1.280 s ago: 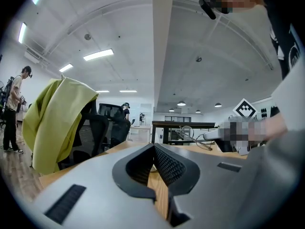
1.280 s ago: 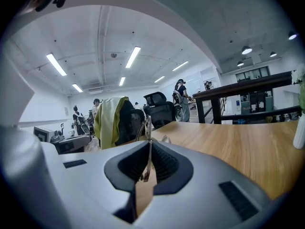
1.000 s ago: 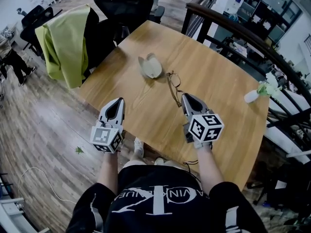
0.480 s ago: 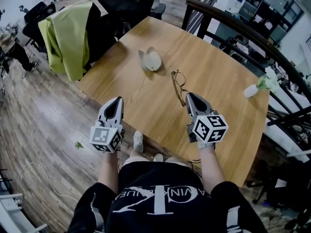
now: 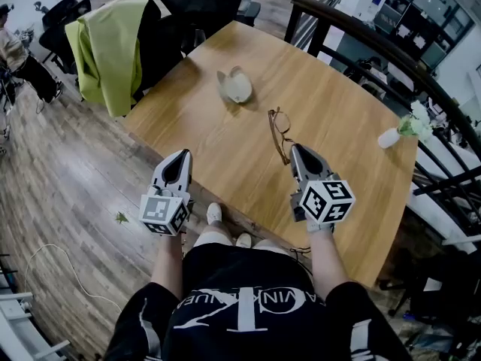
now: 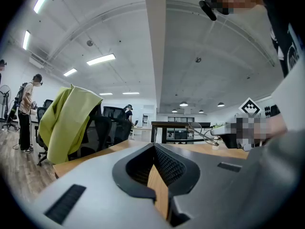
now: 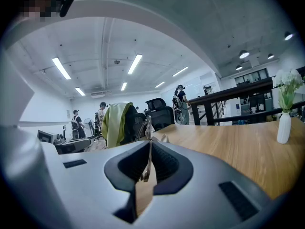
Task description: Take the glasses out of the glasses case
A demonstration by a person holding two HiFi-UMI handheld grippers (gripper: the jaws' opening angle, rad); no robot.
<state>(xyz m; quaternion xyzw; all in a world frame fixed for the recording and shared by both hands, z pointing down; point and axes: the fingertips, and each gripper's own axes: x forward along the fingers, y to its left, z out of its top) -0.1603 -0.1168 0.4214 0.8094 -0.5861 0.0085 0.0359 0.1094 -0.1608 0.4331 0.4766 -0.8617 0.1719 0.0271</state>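
1. right gripper [image 5: 297,151]: clamped on one temple of the glasses [image 5: 279,129]. Its own view shows only that thin metal arm, pinched edge-on between the jaws. The jaw bodies mask most of the frame beyond.
2. From overhead I can't tell whether the front of the glasses rests on the table [image 5: 353,119] or hangs just clear of it.
3. left gripper [image 5: 180,158]: jaws together, nothing in them. Only a strip of wood shows through the opening behind the tips.
4. Both hands are hidden behind the marker cubes [image 5: 326,201]. Only the forearms show.
5. Pose: both grippers point away from the person, towards the glasses case [image 5: 237,86], roughly parallel. The left one is about level, the right one tipped slightly down.
6. The case lies open, its pale halves spread. The glasses are on the person's side of the case and to its right, apart from it.
7. The right gripper sits behind the glasses, on the side away from the case. The left gripper is well apart from the case, on the person's side and to its left. Its tips are at the table edge and its body is out over the floor.
8. Further out, a green jacket [image 5: 105,47] on a chair is to the left of the case. A white vase [image 5: 389,138] stands far to the case's right.
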